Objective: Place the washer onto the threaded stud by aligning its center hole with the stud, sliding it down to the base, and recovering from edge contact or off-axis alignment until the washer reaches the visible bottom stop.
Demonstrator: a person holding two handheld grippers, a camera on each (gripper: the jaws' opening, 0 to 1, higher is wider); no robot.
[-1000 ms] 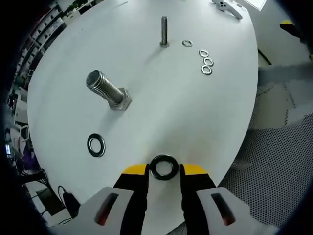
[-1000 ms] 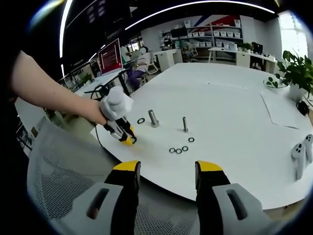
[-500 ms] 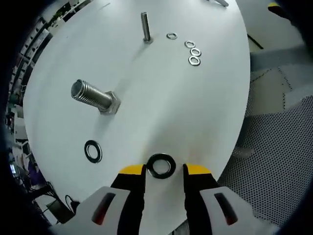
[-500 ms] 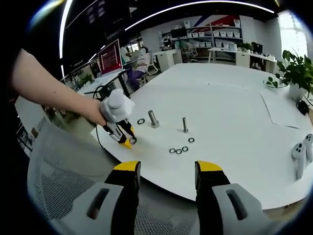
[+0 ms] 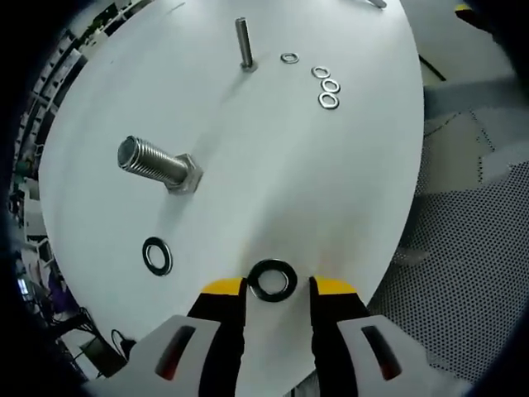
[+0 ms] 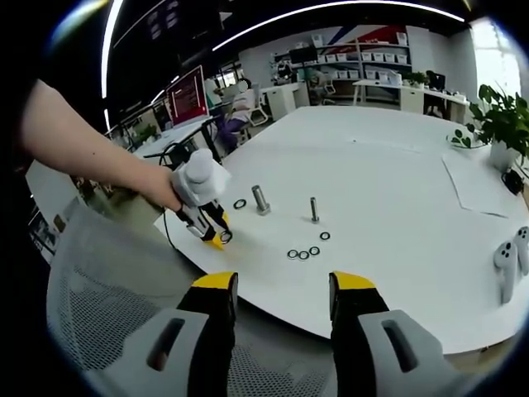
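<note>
Left gripper view: we're seeing the left gripper (image 5: pixel 274 289) spread open, the dark washer (image 5: pixel 274 279) lying flat on the table (image 5: pixel 331 190) between its yellow tips, ungripped. Farther off, the big threaded stud (image 5: pixel 157 164) is standing washer-free. Right gripper (image 6: pixel 275 289) is hanging open, empty.

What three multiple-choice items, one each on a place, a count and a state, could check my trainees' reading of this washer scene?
1. Where is the large black washer?
A. between the left hand-held gripper tips
B. on the thin stud
C. beside the plant

2. How many small washers lie near the thin stud?
A. two
B. four
C. seven

3. How is the right hand-held gripper?
A. shut on a washer
B. open, holding nothing
C. shut on the large bolt

Answers: 1 A, it sits between the yellow tips; 2 B, one lies apart and three are clustered; 3 B, its jaws stand apart with nothing between them.
</note>
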